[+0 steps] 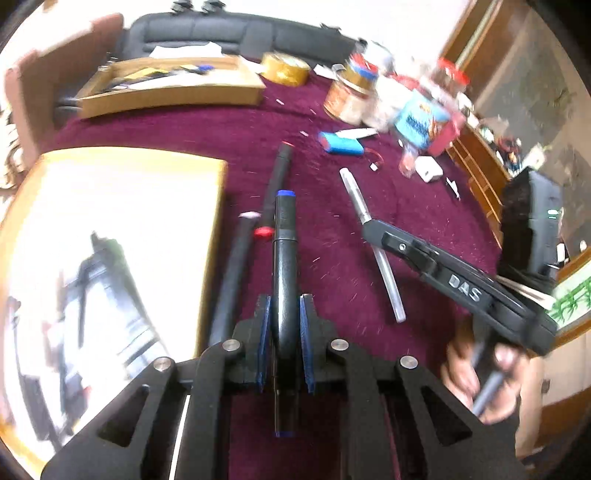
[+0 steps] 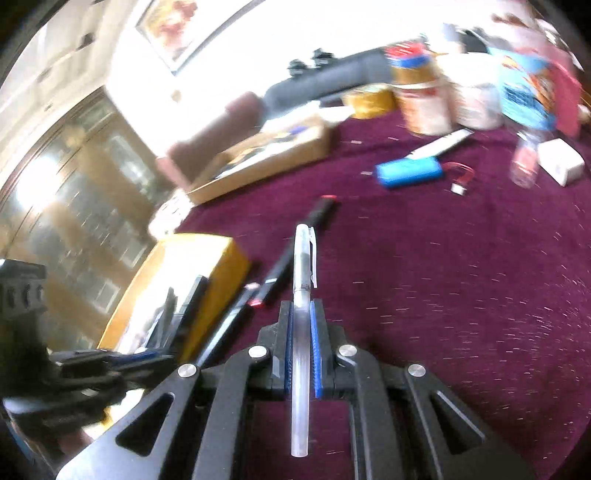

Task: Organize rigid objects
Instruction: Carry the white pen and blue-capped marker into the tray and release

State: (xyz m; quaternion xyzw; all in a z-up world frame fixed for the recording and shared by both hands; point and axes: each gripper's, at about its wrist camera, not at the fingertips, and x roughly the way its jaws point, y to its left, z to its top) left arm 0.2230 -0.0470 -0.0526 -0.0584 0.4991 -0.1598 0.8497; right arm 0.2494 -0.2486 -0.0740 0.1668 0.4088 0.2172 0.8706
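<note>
Left gripper [image 1: 283,325] clamped on blue-capped marker [image 1: 283,236], right gripper [image 2: 303,347] on clear pen [image 2: 303,295]. Both lifted over red cloth [image 2: 443,295], beside box [image 1: 210,221], likely for dropping in.

- A dark grey sofa [image 1: 236,31] is sitting along the top of the left wrist view.
- A framed picture [image 2: 177,26] is hanging upper left in the right wrist view.
- Glass-fronted wooden cabinets [image 2: 74,192] are gleaming at left, catching bright glare.
</note>
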